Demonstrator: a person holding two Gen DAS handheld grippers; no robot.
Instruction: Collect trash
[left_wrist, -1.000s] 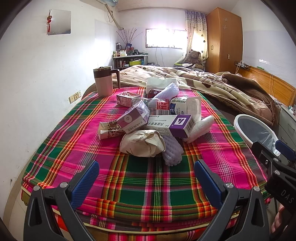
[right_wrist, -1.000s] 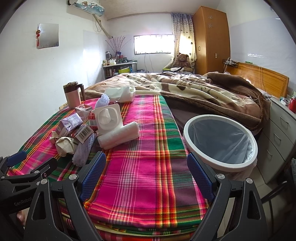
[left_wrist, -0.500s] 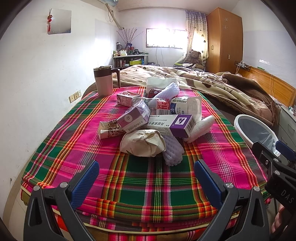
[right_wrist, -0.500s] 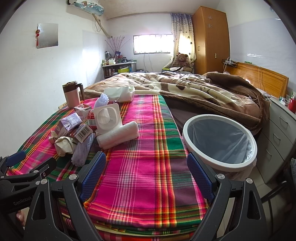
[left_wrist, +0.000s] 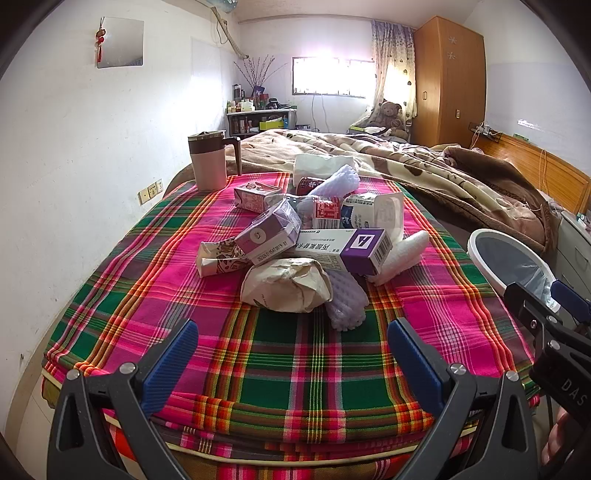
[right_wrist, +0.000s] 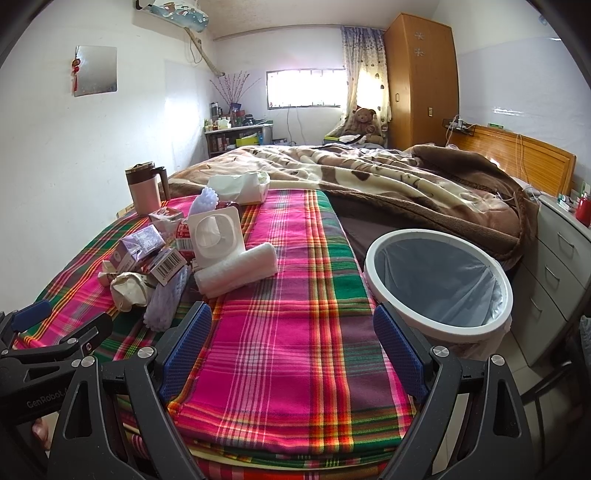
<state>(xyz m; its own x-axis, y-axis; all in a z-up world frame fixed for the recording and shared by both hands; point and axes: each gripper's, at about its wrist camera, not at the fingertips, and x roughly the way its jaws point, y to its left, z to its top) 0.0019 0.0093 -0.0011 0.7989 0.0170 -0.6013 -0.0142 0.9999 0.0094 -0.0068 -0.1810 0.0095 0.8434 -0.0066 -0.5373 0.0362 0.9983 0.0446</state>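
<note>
A pile of trash lies on the plaid bedspread (left_wrist: 295, 354): a crumpled paper bag (left_wrist: 286, 284), a purple and white medicine box (left_wrist: 347, 249), a small purple carton (left_wrist: 267, 230), purple foam netting (left_wrist: 345, 299), a white roll (left_wrist: 400, 254) and a white square pack (right_wrist: 214, 236). A white round bin (right_wrist: 437, 282) with a plastic liner stands at the bed's right side; it also shows in the left wrist view (left_wrist: 511, 258). My left gripper (left_wrist: 291, 350) is open and empty, just short of the pile. My right gripper (right_wrist: 291, 339) is open and empty over the bedspread, left of the bin.
A pink and brown mug (left_wrist: 208, 162) stands at the bed's far left corner. A white tissue pack (right_wrist: 238, 186) lies behind the pile. A rumpled brown blanket (right_wrist: 388, 181) covers the far bed. A drawer unit (right_wrist: 557, 266) stands right of the bin.
The right wrist view has shifted slightly. The left gripper and the trash pile have not moved.
</note>
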